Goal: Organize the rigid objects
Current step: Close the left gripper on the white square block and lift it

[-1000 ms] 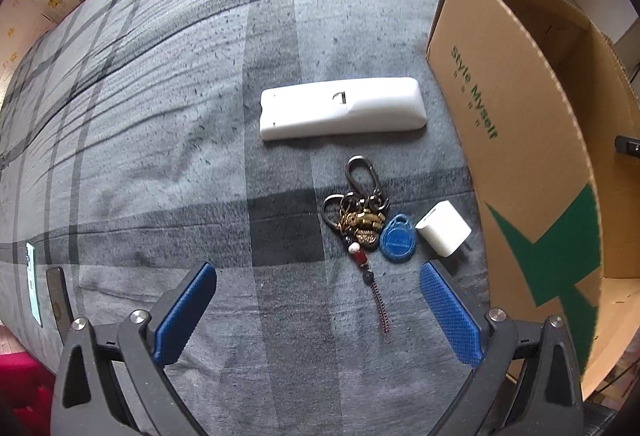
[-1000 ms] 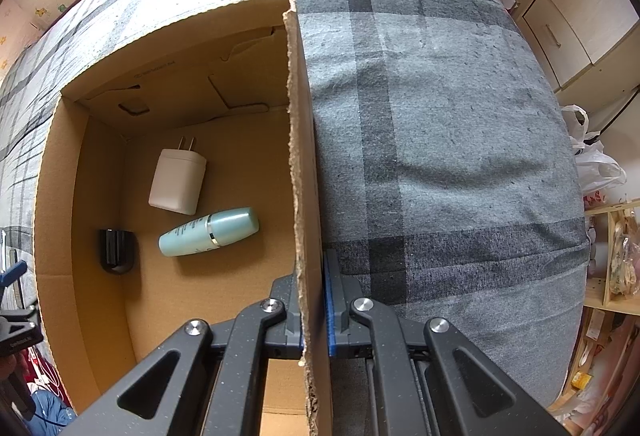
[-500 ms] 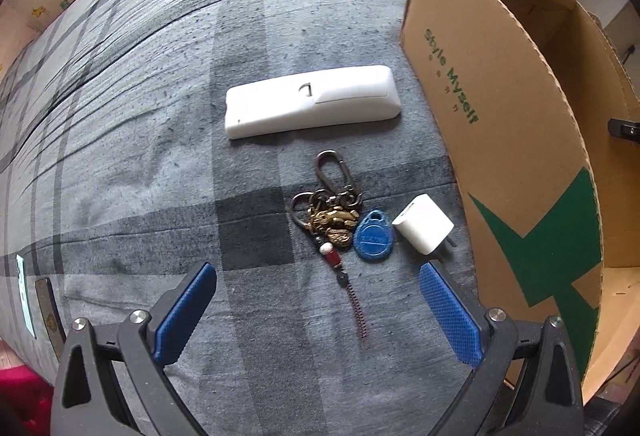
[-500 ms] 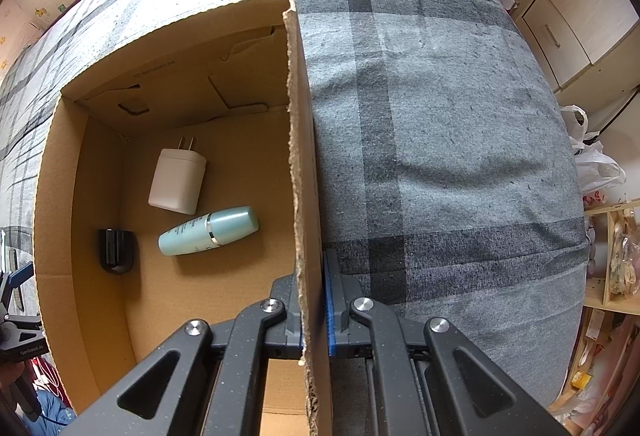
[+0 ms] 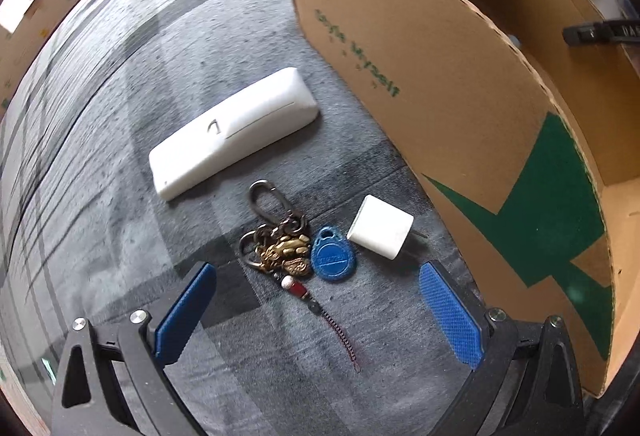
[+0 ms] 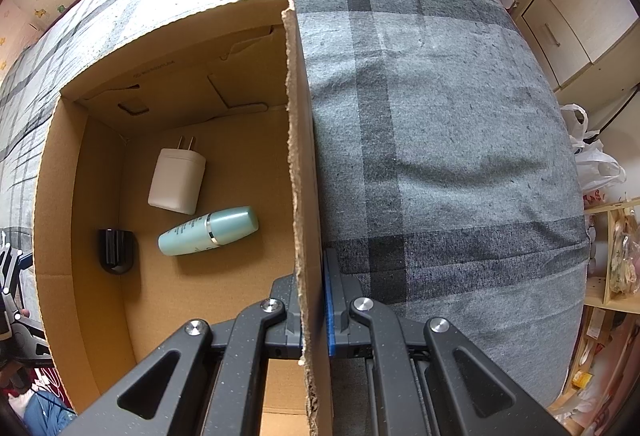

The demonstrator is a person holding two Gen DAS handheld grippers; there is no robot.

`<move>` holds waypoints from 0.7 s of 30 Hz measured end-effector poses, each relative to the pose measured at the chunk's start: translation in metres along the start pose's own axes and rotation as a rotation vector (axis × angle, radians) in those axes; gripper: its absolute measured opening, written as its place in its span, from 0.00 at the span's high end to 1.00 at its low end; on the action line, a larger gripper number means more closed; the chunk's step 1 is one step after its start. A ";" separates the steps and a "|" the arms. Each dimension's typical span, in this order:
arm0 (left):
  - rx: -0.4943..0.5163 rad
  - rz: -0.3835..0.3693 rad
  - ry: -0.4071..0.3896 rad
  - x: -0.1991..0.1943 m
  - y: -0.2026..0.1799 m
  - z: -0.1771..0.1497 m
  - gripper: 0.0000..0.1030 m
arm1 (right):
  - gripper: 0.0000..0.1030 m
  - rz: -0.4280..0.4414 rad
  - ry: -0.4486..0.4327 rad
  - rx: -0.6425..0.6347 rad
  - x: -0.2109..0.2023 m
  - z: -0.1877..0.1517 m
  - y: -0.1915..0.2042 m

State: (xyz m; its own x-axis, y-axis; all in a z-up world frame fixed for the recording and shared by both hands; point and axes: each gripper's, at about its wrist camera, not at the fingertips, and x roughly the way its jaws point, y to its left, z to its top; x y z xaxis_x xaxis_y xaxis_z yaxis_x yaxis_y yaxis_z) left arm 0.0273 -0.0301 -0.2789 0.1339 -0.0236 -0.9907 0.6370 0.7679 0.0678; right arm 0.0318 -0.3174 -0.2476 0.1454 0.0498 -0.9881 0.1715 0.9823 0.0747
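Observation:
In the left wrist view my left gripper (image 5: 316,312) is open and empty, low over the grey plaid bed. Just ahead between its fingers lie a key bunch (image 5: 282,246) with a blue fob (image 5: 334,260), and a small white charger cube (image 5: 380,222). A long white remote (image 5: 232,131) lies farther off. The cardboard box (image 5: 460,107) stands to the right. In the right wrist view my right gripper (image 6: 312,308) is shut on the box's right wall (image 6: 298,155). Inside lie a white plug adapter (image 6: 178,175), a teal bottle (image 6: 208,232) and a small black object (image 6: 116,250).
The bed cover (image 6: 440,115) stretches right of the box. Cabinets (image 6: 568,7) and a white plastic bag (image 6: 596,155) stand beyond the bed's right edge. A wooden shelf (image 6: 612,256) is at the right.
My left gripper has moved forward and down toward the keys and charger cube, which now look larger and closer. The right gripper has kept its hold on the box wall.

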 end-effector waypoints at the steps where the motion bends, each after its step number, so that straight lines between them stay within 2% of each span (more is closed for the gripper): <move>1: 0.016 -0.002 0.001 0.001 -0.003 0.002 0.00 | 0.95 0.000 0.000 0.000 0.000 0.000 0.000; 8: 0.079 -0.014 -0.001 0.006 -0.007 0.011 0.00 | 0.96 -0.001 0.016 0.007 0.006 -0.002 -0.002; 11: 0.090 -0.025 -0.001 0.009 -0.007 0.012 0.05 | 0.96 0.001 0.019 0.013 0.007 -0.004 -0.003; 17: 0.106 -0.055 0.006 0.013 -0.012 0.025 0.28 | 0.95 0.001 0.019 0.012 0.009 -0.004 -0.005; 20: 0.110 -0.082 0.012 0.013 -0.018 0.029 0.43 | 0.96 0.001 0.019 0.010 0.009 -0.003 -0.003; 21: 0.110 -0.105 0.016 0.014 -0.019 0.031 0.54 | 0.96 0.001 0.020 0.009 0.009 -0.003 -0.003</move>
State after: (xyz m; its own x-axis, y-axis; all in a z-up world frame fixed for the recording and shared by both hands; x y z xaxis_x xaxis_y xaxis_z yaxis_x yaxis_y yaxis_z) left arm 0.0402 -0.0648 -0.2904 0.0505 -0.0890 -0.9948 0.7264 0.6868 -0.0245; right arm 0.0295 -0.3195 -0.2576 0.1262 0.0544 -0.9905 0.1802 0.9806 0.0768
